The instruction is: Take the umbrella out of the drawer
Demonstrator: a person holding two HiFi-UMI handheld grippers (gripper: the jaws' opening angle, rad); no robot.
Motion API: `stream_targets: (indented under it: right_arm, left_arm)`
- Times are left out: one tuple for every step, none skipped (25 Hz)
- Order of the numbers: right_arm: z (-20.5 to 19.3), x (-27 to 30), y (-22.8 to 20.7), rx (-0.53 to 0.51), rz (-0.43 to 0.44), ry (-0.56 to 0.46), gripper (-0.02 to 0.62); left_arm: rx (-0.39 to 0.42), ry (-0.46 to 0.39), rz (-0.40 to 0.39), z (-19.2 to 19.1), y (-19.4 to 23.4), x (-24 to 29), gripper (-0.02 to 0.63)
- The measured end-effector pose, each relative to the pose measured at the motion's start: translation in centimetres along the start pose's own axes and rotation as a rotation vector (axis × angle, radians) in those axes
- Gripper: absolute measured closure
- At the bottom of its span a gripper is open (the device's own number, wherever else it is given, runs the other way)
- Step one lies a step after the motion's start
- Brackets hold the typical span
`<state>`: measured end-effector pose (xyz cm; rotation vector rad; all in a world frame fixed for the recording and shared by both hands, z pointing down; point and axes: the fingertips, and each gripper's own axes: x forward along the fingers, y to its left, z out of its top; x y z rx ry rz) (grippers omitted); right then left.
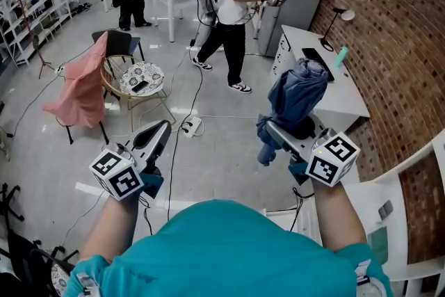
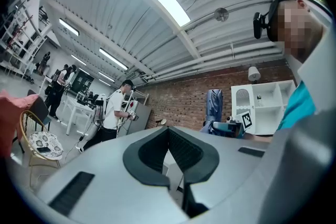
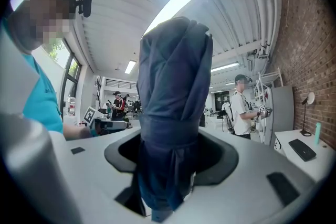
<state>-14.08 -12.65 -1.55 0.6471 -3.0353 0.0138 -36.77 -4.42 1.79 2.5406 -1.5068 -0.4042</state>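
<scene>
Right gripper [image 3: 167, 165] clamping umbrella [image 3: 173, 76], long axis upright

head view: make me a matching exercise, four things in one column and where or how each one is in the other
1 umbrella
2 left gripper
3 phone
4 keyboard

a on the patterned cushion
b on the white desk
c held in the right gripper
d empty, jaws together

Pairs: 1-c, 2-d, 3-a, 4-b
</scene>
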Motion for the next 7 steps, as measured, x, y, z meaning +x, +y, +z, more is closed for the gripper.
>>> stream_targets:
  right_arm:
    - [-0.06, 0.05, 0.04, -0.001, 0.001, 0.001, 0.334]
    - [-0.11, 0.11, 0.09, -0.001, 0.001, 0.002, 0.334]
    - [-0.15, 0.16, 0.12, 0.000, 0.002, 0.002, 0.334]
    - [-0.18, 0.17, 0.15, 0.000, 0.003, 0.002, 0.334]
    - [-0.21, 0.17, 0.17, 0.000, 0.004, 0.003, 0.334]
    - [-0.24, 0.15, 0.18, 0.001, 0.005, 0.003, 0.334]
    - [-0.27, 0.13, 0.19, 0.001, 0.006, 0.003, 0.334]
  left_arm:
    - [-0.001, 0.000, 0.000, -0.05, 0.03, -0.05, 0.594]
    - [-0.002, -0.001, 0.000, -0.09, 0.06, -0.11, 0.594]
    - [-0.002, -0.001, 0.000, -0.13, 0.08, -0.16, 0.594]
    - [-0.002, -0.001, -0.001, -0.17, 0.08, -0.19, 0.594]
    - [-0.001, -0.001, -0.002, -0.22, 0.05, -0.21, 0.594]
    - [0.001, 0.000, -0.005, -0.28, 0.01, -0.22, 0.594]
    - [0.003, 0.000, -0.007, -0.34, -0.04, -0.22, 0.594]
